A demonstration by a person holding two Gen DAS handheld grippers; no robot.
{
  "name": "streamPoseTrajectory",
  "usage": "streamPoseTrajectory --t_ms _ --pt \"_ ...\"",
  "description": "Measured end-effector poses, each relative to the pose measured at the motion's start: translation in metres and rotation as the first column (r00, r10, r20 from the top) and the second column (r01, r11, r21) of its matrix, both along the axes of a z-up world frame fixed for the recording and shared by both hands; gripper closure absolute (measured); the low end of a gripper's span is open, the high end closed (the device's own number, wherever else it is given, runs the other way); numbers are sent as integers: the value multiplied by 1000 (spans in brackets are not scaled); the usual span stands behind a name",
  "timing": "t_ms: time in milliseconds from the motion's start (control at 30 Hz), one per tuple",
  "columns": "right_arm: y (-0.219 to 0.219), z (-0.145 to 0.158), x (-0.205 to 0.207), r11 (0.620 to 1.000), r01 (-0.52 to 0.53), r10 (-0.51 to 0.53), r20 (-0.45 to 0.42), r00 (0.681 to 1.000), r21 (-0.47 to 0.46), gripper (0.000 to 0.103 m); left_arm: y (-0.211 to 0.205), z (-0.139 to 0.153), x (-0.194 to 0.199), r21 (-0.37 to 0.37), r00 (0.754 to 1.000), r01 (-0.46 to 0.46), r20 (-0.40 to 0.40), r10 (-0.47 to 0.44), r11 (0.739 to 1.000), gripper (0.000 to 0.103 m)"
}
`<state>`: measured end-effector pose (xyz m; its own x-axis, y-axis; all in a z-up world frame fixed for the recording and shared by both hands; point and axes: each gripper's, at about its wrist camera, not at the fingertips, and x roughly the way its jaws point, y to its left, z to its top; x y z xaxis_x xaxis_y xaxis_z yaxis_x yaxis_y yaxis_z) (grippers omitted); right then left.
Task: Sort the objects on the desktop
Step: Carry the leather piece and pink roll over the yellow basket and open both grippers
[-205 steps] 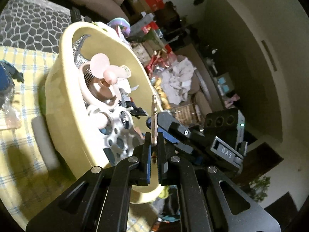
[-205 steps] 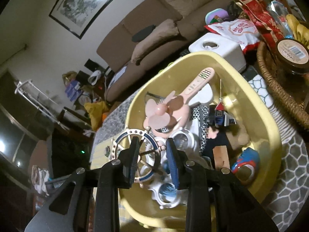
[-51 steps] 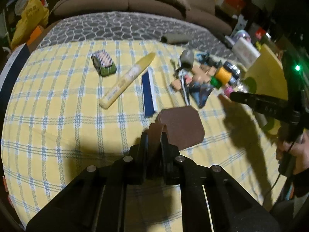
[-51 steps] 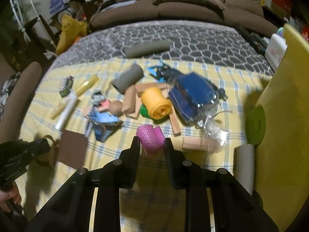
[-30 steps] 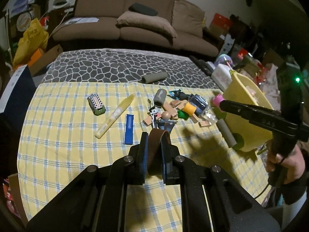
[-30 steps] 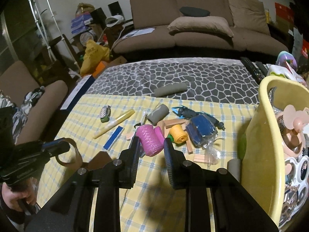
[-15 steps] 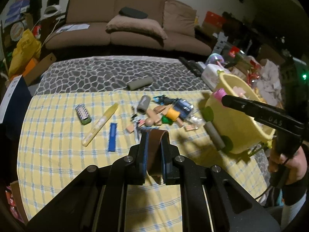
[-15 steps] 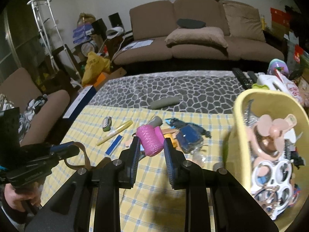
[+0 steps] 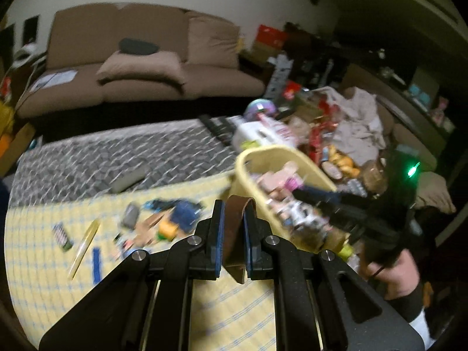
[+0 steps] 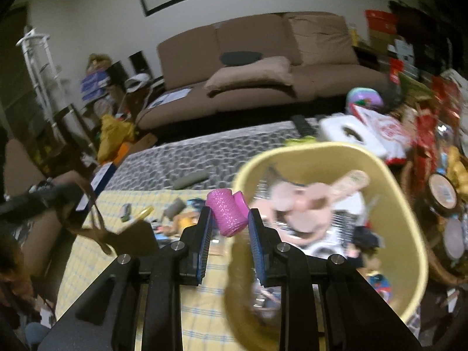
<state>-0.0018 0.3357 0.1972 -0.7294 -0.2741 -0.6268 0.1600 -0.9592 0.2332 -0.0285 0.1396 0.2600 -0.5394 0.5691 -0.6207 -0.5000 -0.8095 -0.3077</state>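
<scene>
My left gripper (image 9: 233,231) is shut on a brown leather strap (image 9: 235,234) and holds it in the air over the yellow checked cloth (image 9: 228,316), near the yellow basket (image 9: 248,172). In the right wrist view the brown piece (image 10: 133,238) hangs below that gripper. My right gripper (image 10: 229,225) is shut on a pink glittery roll (image 10: 226,212), held above the near rim of the yellow basket (image 10: 406,213), which holds a pink hand fan (image 10: 313,193) and several toys. The right gripper also shows in the left wrist view (image 9: 295,188), over the basket.
Loose items lie on the cloth: a yellow pen (image 9: 84,245), a blue strip (image 9: 96,266), a grey roll (image 9: 130,215), a blue bag (image 9: 184,213), an orange spool (image 9: 168,228). A grey tube (image 10: 191,180) lies on the grey patterned mat. Snack clutter stands right of the basket.
Both grippers have swung right towards the yellow basket, still holding their loads. The pink roll now hangs over the basket's near rim; the strap is closer to it.
</scene>
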Motion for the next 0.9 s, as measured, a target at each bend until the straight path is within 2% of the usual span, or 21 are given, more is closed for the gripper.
streamPoseTrajectory --t_ms 133,267,533,767,900 --pt "30 -8 4 999 35 -34 26 999 -12 78 47 26 -10 -13 998 58 -29 -59 998 92" --pt "45 -16 8 1000 28 -28 50 998 -13 78 86 35 -21 -32 995 97 -37 -98 995 92" --pt "60 -40 17 999 4 -7 100 995 32 78 148 28 -35 -59 989 144 -23 -145 988 92" --pt "100 -47 21 995 95 -98 93 991 37 78 189 21 -37 -74 983 183 -18 -185 980 92" --pt "107 -45 25 986 139 -146 81 986 91 75 209 19 -38 -69 980 197 -18 -199 978 92"
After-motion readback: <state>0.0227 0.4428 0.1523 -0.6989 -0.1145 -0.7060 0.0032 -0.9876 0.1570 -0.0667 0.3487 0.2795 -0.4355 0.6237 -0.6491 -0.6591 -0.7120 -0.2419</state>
